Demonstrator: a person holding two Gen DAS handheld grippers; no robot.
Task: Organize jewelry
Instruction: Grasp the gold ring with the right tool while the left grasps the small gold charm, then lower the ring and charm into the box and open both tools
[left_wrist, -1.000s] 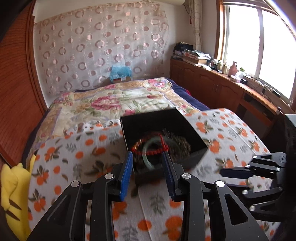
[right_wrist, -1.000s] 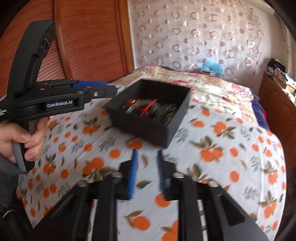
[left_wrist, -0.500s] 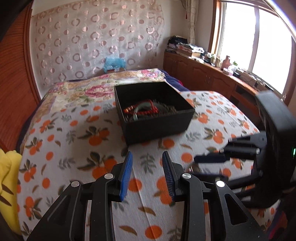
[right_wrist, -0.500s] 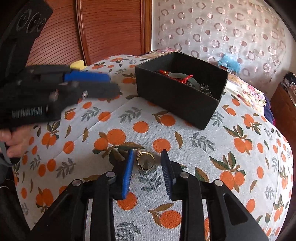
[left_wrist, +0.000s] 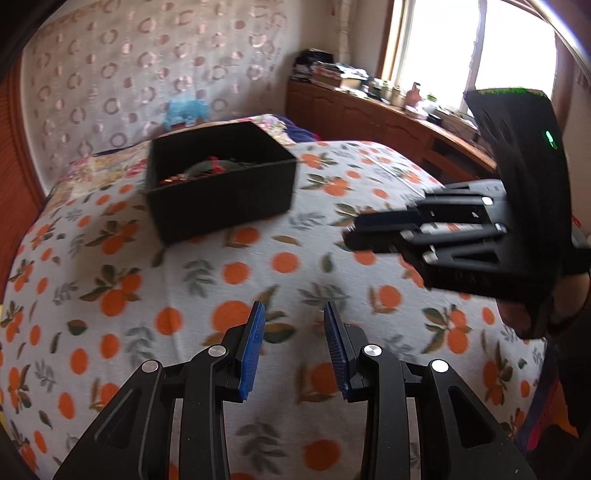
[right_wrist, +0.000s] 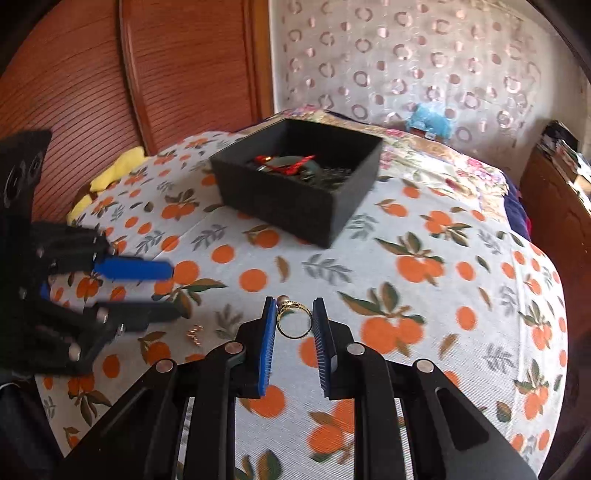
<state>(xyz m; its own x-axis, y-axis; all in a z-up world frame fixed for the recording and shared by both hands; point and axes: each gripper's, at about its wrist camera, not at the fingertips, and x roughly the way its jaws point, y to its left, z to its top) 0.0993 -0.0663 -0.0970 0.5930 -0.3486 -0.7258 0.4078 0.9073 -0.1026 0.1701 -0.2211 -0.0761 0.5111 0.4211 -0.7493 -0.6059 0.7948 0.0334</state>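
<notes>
A gold ring (right_wrist: 292, 323) with a small bead lies flat on the orange-print cloth (right_wrist: 424, 314). It sits between the blue pads of my right gripper (right_wrist: 294, 305), whose jaws are closing around it; the pads are almost at its sides. My left gripper (left_wrist: 293, 310) hovers low over the cloth, open and holding nothing; it also shows in the right wrist view (right_wrist: 173, 291), left of the ring. A tiny gold zigzag piece (right_wrist: 194, 334) lies near it. The black box (right_wrist: 288, 218) behind holds red beads and a green bangle (right_wrist: 288, 164).
The cloth covers a bed that drops away at the near and right edges. A yellow soft toy (right_wrist: 118, 166) lies at the left by the wooden wardrobe (right_wrist: 166, 74). A wooden cabinet (left_wrist: 369, 118) runs under the window. A blue bundle (right_wrist: 430, 122) sits at the back.
My left gripper drew back from over the box and sank toward the cloth. My right gripper came down around the ring and its jaws narrowed.
</notes>
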